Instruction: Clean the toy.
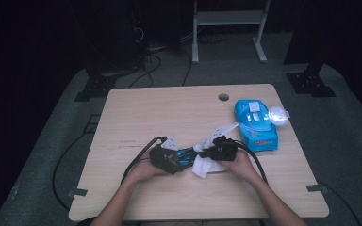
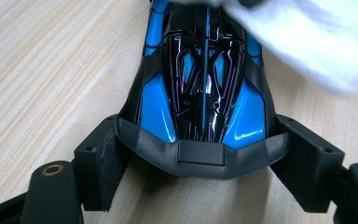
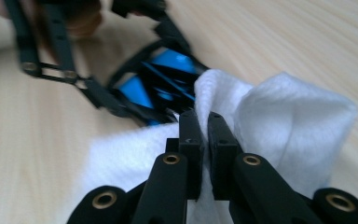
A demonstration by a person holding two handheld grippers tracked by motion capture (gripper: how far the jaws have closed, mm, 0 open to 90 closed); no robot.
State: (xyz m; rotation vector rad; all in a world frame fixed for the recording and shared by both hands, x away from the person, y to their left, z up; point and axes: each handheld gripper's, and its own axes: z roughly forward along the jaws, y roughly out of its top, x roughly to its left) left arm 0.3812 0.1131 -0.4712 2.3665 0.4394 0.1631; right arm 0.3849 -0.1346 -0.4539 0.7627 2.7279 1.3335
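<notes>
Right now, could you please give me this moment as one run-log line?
left gripper: clamps toy car | right gripper: shut on white wipe, at car | wipes pack: aside on table

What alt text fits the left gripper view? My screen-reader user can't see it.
A blue and black toy car sits on the wooden table, its black end between two black fingers, with a white wipe over its far end.
</notes>
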